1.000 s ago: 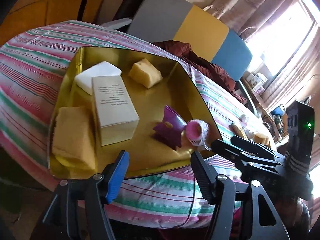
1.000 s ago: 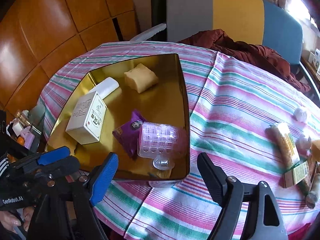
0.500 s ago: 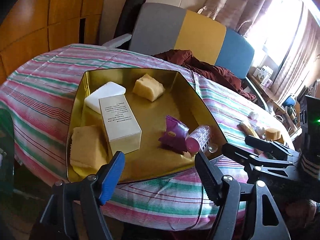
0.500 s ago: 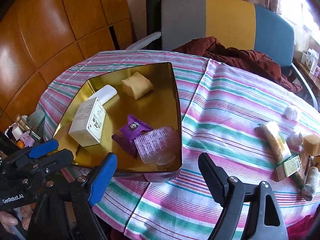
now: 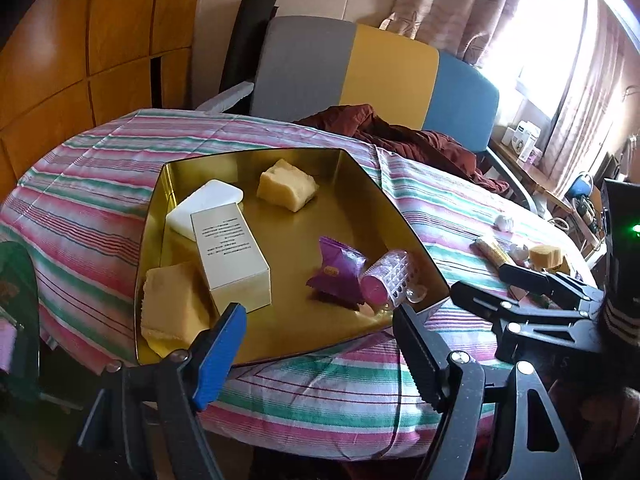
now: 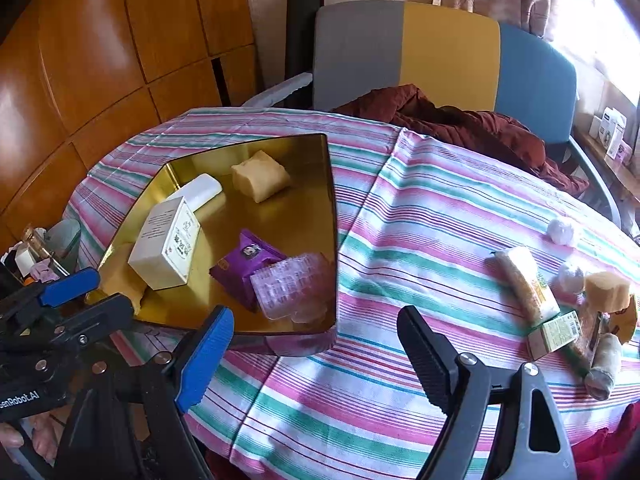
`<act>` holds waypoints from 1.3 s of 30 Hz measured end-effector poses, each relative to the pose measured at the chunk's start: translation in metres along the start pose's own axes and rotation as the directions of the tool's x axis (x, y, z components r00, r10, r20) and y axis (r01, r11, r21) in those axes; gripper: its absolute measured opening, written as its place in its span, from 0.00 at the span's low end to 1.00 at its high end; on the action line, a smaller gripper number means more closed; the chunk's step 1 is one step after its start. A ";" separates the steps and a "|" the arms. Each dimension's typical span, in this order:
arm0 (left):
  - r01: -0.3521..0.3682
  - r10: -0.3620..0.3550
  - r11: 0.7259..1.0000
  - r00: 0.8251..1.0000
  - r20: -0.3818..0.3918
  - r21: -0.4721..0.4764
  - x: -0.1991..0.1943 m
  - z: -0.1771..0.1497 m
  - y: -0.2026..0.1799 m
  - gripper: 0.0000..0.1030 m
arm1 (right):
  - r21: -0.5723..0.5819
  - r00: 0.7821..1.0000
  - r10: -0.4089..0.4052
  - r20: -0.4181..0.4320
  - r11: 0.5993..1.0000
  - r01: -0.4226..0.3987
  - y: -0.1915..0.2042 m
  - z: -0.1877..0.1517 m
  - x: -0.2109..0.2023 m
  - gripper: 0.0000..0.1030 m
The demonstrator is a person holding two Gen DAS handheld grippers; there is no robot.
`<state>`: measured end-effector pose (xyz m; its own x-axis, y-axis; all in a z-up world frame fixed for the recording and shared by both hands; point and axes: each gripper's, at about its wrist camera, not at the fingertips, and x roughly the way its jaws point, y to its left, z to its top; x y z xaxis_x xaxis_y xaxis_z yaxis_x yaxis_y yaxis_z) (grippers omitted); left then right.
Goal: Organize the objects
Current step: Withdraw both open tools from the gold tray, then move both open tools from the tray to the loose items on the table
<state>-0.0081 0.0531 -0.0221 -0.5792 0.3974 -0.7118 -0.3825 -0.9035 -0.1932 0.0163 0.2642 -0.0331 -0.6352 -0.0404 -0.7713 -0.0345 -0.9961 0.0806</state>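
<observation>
A gold tray [image 5: 352, 176] [image 6: 326, 184] sits on the striped tablecloth. In it lie a white box [image 5: 230, 256] [image 6: 166, 248], a white bar [image 5: 204, 208], yellow sponges [image 5: 286, 190] [image 5: 174, 304], a purple packet [image 5: 340, 270] [image 6: 248, 262] and a pink hair roller [image 5: 386, 284] [image 6: 288, 284]. My left gripper [image 5: 320, 340] is open and empty before the tray's near edge. My right gripper [image 6: 316, 344] is open and empty, back from the tray's near right corner. Each gripper also shows in the other's view [image 5: 532, 292] [image 6: 60, 300].
Loose items lie on the cloth at the right: a long snack bar [image 6: 524, 284], a small green-and-white box [image 6: 554, 334], a sponge cube [image 6: 606, 290], white balls [image 6: 560, 230] and a grey roll [image 6: 604, 364]. A tricolour chair [image 6: 440, 56] with a dark red cloth [image 6: 460, 124] stands behind the table.
Both grippers have pulled back and up from the tray, staying open. The hair roller lies in the tray's near right corner, tipped over beside the purple packet.
</observation>
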 end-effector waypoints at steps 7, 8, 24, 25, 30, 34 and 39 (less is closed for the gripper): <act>0.017 -0.017 1.000 1.000 -0.013 0.022 0.002 -0.001 -0.009 0.75 | 0.072 0.999 -0.048 -0.002 0.996 0.048 -0.034 -0.002 -0.005 0.83; 0.021 -0.021 0.999 1.000 -0.015 0.024 0.003 -0.001 -0.011 0.76 | 0.082 0.998 -0.055 -0.006 0.995 0.055 -0.040 -0.003 -0.005 0.83; 0.079 -0.075 0.992 0.996 -0.052 0.099 0.017 0.012 -0.047 0.78 | 0.328 0.971 -0.238 -0.037 0.914 0.237 -0.175 -0.014 -0.031 0.83; 0.090 -0.084 0.990 0.995 -0.053 0.110 0.018 0.014 -0.053 0.78 | 0.341 0.966 -0.256 -0.035 0.906 0.252 -0.184 -0.013 -0.035 0.83; 0.144 -0.134 0.976 0.988 -0.072 0.166 0.027 0.027 -0.087 0.78 | 0.382 0.943 -0.332 -0.019 0.869 0.314 -0.228 -0.008 -0.049 0.83; 0.198 -0.178 0.957 0.978 -0.107 0.211 0.039 0.038 -0.122 0.78 | 0.421 0.918 -0.397 -0.002 0.832 0.361 -0.264 -0.005 -0.057 0.83; 0.253 -0.210 0.931 0.961 -0.180 0.263 0.071 0.048 -0.173 0.78 | 0.514 0.897 -0.441 0.013 0.773 0.373 -0.302 -0.017 -0.059 0.83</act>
<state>-0.0176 0.2457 -0.0068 -0.3470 0.5429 -0.7647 -0.6921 -0.6985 -0.1819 0.0773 0.5665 -0.0226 -0.5647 0.4044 -0.7195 -0.6597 -0.7449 0.0991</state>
